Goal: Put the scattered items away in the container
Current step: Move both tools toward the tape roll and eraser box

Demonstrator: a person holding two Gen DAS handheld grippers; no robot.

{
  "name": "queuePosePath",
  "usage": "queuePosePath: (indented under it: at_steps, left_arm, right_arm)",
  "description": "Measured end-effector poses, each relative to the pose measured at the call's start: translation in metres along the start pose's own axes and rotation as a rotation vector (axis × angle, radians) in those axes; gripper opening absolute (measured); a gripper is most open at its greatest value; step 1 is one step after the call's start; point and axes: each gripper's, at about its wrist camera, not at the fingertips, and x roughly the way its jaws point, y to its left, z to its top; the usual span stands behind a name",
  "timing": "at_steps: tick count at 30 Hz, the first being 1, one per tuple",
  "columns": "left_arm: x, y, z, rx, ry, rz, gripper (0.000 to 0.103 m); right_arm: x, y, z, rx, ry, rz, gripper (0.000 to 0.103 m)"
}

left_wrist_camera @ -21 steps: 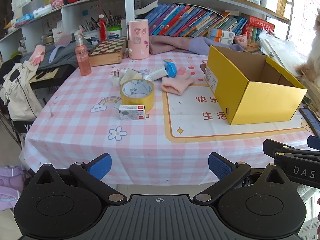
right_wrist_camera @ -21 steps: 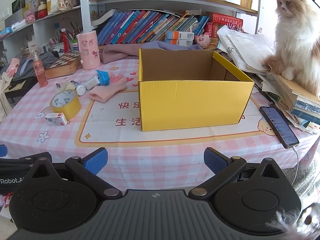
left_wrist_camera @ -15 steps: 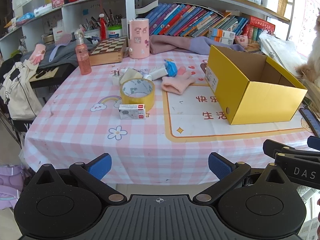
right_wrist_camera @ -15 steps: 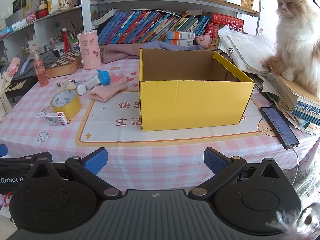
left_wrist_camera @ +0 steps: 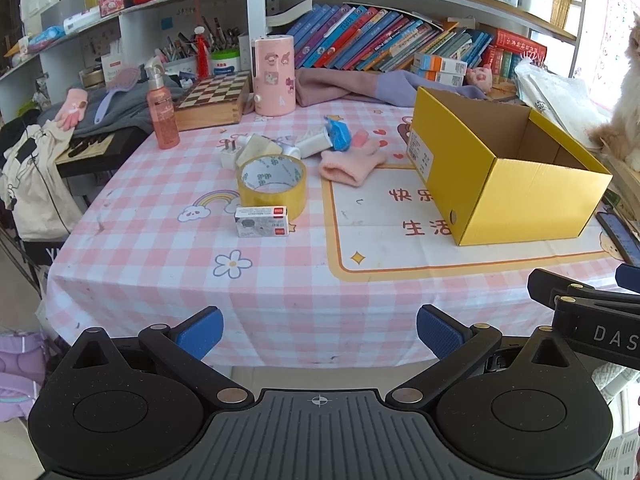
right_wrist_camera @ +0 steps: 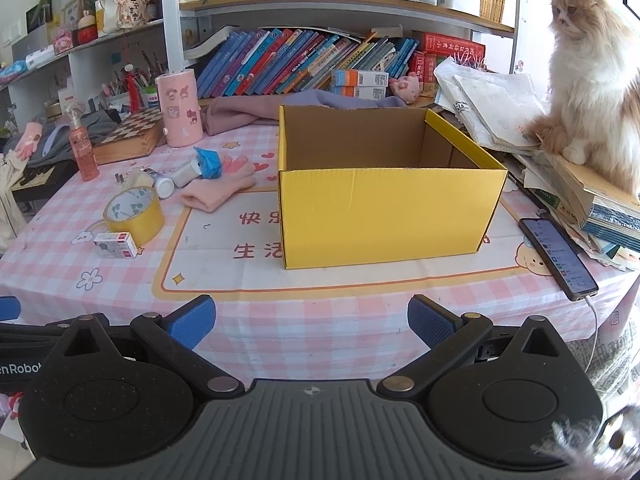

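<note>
Pink checked tablecloth point(left_wrist_camera: 168, 248) below crowded bookshelves point(right_wrist_camera: 304, 60); yellow box point(right_wrist_camera: 384, 216) empty; left claw point(left_wrist_camera: 318, 334), right claw point(right_wrist_camera: 311, 322) both released.

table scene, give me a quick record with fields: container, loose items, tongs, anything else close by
container: yellow box, open top, no items visible inside
loose items: tape roll, small white carton touching its front, pink glove, blue-capped tube, white plug, all left of the box
left tongs: open, empty, short of the table edge
right tongs: open, empty, facing the box
close by: phone on a cable, right of the box; cat sitting on stacked books
</note>
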Motion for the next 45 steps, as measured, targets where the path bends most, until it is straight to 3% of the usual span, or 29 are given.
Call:
queuePosePath:
  at_steps: [26, 34, 45]
  left_arm:
    - [-0.003, 0.01, 0.002, -0.009, -0.042, -0.027, 0.103]
    - [0.005, 0.015, 0.001, 0.011, 0.02, -0.02, 0.103]
    - [0.006, 0.029, -0.003, 0.025, 0.028, -0.009, 0.103]
  right_arm:
    - [0.002, 0.008, 0.001, -0.01, -0.001, 0.004, 0.103]
    - [0.007, 0.014, 0.001, -0.019, 0.025, 0.0, 0.103]
    - [0.014, 0.027, 0.001, -0.027, 0.066, 0.008, 0.101]
